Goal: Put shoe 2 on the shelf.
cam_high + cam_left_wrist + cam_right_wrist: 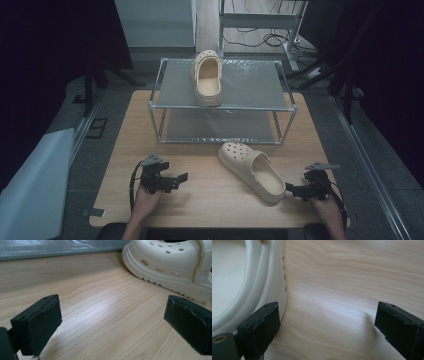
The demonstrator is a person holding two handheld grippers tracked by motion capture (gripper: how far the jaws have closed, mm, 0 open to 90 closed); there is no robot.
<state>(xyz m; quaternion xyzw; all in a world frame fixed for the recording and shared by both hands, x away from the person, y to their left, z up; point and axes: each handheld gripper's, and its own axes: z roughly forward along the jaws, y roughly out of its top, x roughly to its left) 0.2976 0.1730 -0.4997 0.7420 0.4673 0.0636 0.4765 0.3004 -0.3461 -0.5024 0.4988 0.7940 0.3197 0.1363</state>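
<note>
High view shows a cream clog (252,170) lying on the wooden table (210,195), toe toward the metal shelf rack (223,105) and heel toward the person's right side. A second cream clog (207,77) sits on the rack's top shelf, toe pointing away. The right gripper (295,190) rests just beside the heel of the table clog; in the right gripper view its jaws stand wide apart with bare wood between them, and the left-hand jaw lies against the clog's sole edge (275,282). The left gripper (177,179) sits well apart from the clog, jaws spread and holding nothing, with the clog's toe (170,262) ahead in the left gripper view.
</note>
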